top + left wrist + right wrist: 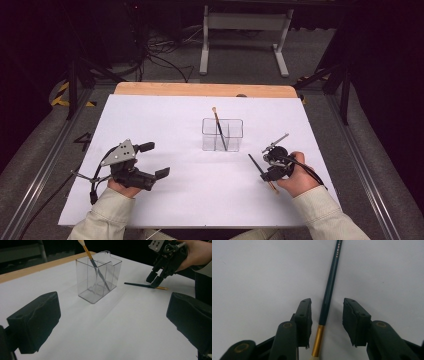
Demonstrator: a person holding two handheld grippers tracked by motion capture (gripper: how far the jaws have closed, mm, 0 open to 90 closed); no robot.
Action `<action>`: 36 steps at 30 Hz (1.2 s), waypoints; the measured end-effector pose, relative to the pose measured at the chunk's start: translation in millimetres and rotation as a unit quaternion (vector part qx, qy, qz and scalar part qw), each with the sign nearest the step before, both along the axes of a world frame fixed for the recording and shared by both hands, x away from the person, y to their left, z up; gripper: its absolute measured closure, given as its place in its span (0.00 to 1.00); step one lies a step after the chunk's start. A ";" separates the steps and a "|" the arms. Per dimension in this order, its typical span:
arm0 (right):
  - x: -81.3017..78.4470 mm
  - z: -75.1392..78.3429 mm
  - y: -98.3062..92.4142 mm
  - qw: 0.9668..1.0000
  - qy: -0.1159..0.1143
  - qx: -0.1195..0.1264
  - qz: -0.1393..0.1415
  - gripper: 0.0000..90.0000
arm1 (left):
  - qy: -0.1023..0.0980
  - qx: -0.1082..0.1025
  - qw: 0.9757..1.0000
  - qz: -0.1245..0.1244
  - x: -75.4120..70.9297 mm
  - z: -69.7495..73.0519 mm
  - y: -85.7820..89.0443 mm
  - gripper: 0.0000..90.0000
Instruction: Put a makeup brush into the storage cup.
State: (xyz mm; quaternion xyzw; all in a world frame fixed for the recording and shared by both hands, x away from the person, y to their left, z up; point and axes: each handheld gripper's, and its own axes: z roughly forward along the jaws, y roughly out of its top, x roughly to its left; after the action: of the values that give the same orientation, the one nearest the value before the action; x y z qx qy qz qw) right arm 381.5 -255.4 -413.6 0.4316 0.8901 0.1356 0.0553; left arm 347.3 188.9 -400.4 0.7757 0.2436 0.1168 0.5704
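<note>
right gripper (327, 322): jaws partly open astride dark-green paintbrush with gold ferrule (329, 292) lying flat on white table sheet (190, 200), pads not pressing | left gripper (152, 160): wide open, empty | clear plastic divided holder (222, 134) nearby, second brush (219, 127) leaning inside | bristle tip cut off

A white sheet covers the worktop (165, 200), leaving a strip of bare wood (200, 89) along its far edge. Beyond, a grey floor (240, 62) carries tangled black cables (160, 55) and a white metal stand (245, 35). Aluminium rails (40, 170) flank both sides; yellow-black hazard tape (62, 95) marks the floor. The surroundings lie dark.
</note>
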 end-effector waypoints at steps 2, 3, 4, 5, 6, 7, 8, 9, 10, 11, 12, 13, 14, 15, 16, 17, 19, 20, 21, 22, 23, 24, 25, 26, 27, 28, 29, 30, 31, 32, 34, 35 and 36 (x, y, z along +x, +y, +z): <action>-0.1 -1.5 0.9 1.000 0.002 -0.002 0.000 0.69 | 0.000 -0.001 1.000 0.002 -0.4 0.2 0.1 0.00; -0.2 -2.2 1.4 1.000 0.003 -0.004 0.001 0.70 | 0.001 -0.003 1.000 0.002 -0.5 0.3 0.3 0.00; -0.4 -2.8 1.9 1.000 0.004 -0.006 0.001 0.71 | 0.002 -0.005 1.000 0.003 -0.4 0.6 0.8 0.00; -0.6 -3.5 2.5 1.000 0.007 -0.008 0.001 0.73 | 0.005 -0.007 1.000 0.006 -0.6 0.7 0.8 0.00; -0.6 -4.2 2.8 1.000 0.006 -0.010 0.004 0.74 | 0.005 -0.008 1.000 0.005 0.0 0.7 1.2 0.00; -0.8 -4.8 3.3 1.000 0.006 -0.012 0.003 0.75 | 0.006 -0.009 1.000 0.004 0.2 0.7 1.5 0.00; -0.7 -5.3 3.4 1.000 0.008 -0.014 0.004 0.77 | 0.007 -0.008 1.000 0.005 0.6 0.6 1.4 0.00; -0.8 -6.0 3.7 1.000 0.010 -0.016 0.005 0.79 | 0.008 -0.006 1.000 0.005 0.7 0.4 1.2 0.00; -0.9 -6.0 4.1 1.000 0.008 -0.020 0.005 0.81 | 0.006 -0.004 1.000 0.004 0.9 0.5 1.2 0.00; -0.9 -6.0 4.3 1.000 0.008 -0.022 0.005 0.82 | 0.006 -0.004 1.000 0.003 0.9 0.5 1.0 0.00; -1.0 -6.0 4.5 1.000 0.008 -0.023 0.006 0.83 | 0.007 -0.003 1.000 0.003 0.7 0.6 0.9 0.00; -1.2 -6.0 4.7 1.000 0.009 -0.024 0.005 0.84 | 0.007 -0.002 1.000 0.002 0.8 0.6 0.8 0.00; -1.3 -6.0 4.9 1.000 0.009 -0.026 0.005 0.86 | 0.008 -0.002 1.000 0.001 1.0 0.5 0.7 0.00; -1.3 -6.0 4.9 1.000 0.009 -0.026 0.005 0.86 | 0.008 -0.002 1.000 0.001 1.0 0.5 0.7 0.00; -1.7 -5.9 5.4 1.000 0.011 -0.027 0.006 0.89 | 0.010 -0.004 1.000 0.000 0.8 0.3 0.5 0.00; -1.7 -5.9 5.4 1.000 0.011 -0.027 0.006 0.89 | 0.010 -0.003 1.000 0.001 0.8 0.4 0.5 0.00; -1.5 -5.9 5.3 1.000 0.014 -0.027 0.008 0.91 | 0.010 -0.003 1.000 -0.001 0.8 0.2 0.2 0.00; -1.5 -5.9 5.4 0.999 0.014 -0.027 0.009 0.91 | 0.009 -0.001 1.000 -0.003 1.2 0.2 0.2 0.00; -1.3 -5.9 5.3 0.999 0.015 -0.027 0.009 0.91 | 0.010 -0.002 1.000 -0.003 1.3 0.0 -0.2 0.00; -1.0 -5.9 5.2 0.999 0.016 -0.026 0.010 0.91 | 0.009 0.001 1.000 -0.004 1.7 0.0 -0.1 0.00; -0.9 -5.9 5.1 0.999 0.016 -0.026 0.011 0.92 | 0.010 0.001 1.000 -0.004 1.8 -0.1 -0.3 0.00; -0.8 -5.8 5.1 0.999 0.017 -0.026 0.011 0.92 | 0.012 0.001 1.000 -0.005 1.8 -0.3 -0.8 0.01; -0.7 -5.9 5.1 0.999 0.016 -0.026 0.013 0.92 | 0.014 0.001 1.000 -0.005 1.5 -0.4 -1.1 0.01; -0.7 -5.8 5.0 0.999 0.016 -0.026 0.014 0.92 | 0.014 0.000 1.000 -0.005 1.6 -0.4 -1.2 0.01; -0.6 -5.6 4.9 0.999 0.016 -0.026 0.015 0.92 | 0.016 0.000 1.000 -0.007 1.6 -0.4 -1.2 0.01; -0.5 -5.5 4.8 0.999 0.017 -0.025 0.017 0.92 | 0.014 -0.002 1.000 -0.008 2.1 -0.4 -1.4 0.01; -0.4 -4.9 4.5 0.999 0.019 -0.022 0.019 0.92 | 0.013 -0.001 1.000 -0.009 2.4 -0.3 -1.4 0.01; -0.4 -4.4 4.3 0.999 0.018 -0.022 0.021 0.92 | 0.013 -0.001 1.000 -0.011 2.8 -0.2 -1.4 0.01; -0.4 -3.3 4.3 0.999 0.018 -0.021 0.025 0.92 | 0.014 -0.002 1.000 -0.013 3.0 -0.1 -1.7 0.01; -0.7 -1.9 4.6 0.999 0.016 -0.020 0.028 0.92 | 0.013 -0.001 1.000 -0.016 3.4 0.3 -1.5 0.01; -1.2 2.2 5.5 0.999 0.013 -0.019 0.038 0.92 | 0.014 -0.002 1.000 -0.023 3.8 1.1 -2.0 0.01; -1.7 4.5 6.4 0.999 0.012 -0.018 0.042 0.92 | 0.012 -0.002 1.000 -0.024 3.8 1.7 -2.4 0.01; -2.1 7.5 7.4 0.999 0.008 -0.019 0.050 0.92 | 0.015 -0.004 1.000 -0.024 3.2 2.1 -3.2 0.01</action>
State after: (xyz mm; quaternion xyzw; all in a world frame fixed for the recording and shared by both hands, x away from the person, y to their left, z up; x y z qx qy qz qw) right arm 379.4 -248.0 -406.1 0.3866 0.9133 0.1178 0.0500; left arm 350.5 185.6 -398.3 0.7806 0.2339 0.0902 0.5726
